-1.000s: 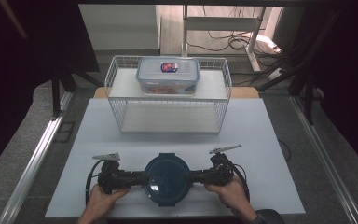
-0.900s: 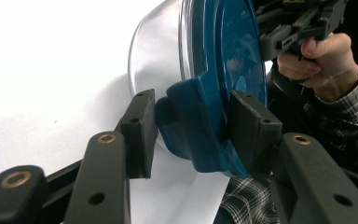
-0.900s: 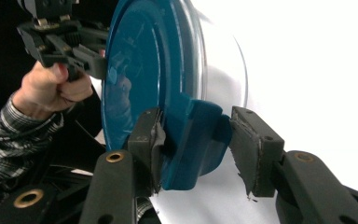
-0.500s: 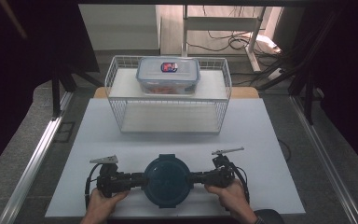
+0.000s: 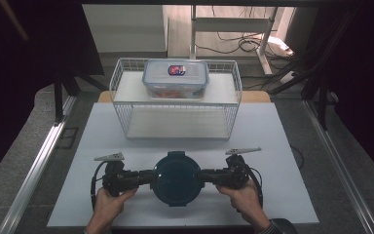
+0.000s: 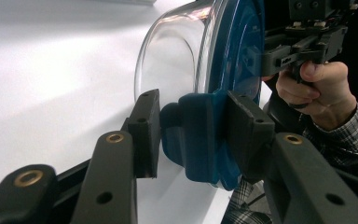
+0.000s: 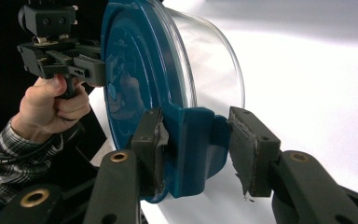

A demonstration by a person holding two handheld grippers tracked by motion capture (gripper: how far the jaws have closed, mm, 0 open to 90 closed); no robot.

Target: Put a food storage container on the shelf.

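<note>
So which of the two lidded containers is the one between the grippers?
The round glass container with the dark blue lid, near the table's front edge, each gripper at a lid clasp. The rectangular clear-lidded container sits apart on the white wire basket.

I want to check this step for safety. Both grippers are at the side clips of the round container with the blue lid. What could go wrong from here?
1. The left gripper has one pad on the blue clip and a small gap at the other, so the grip may slip.
2. The right gripper likewise shows a gap at one pad, so a pull from both sides could be uneven and tilt the round container.
3. The container sits near the front edge of the white table; a slip could push it off.
</note>
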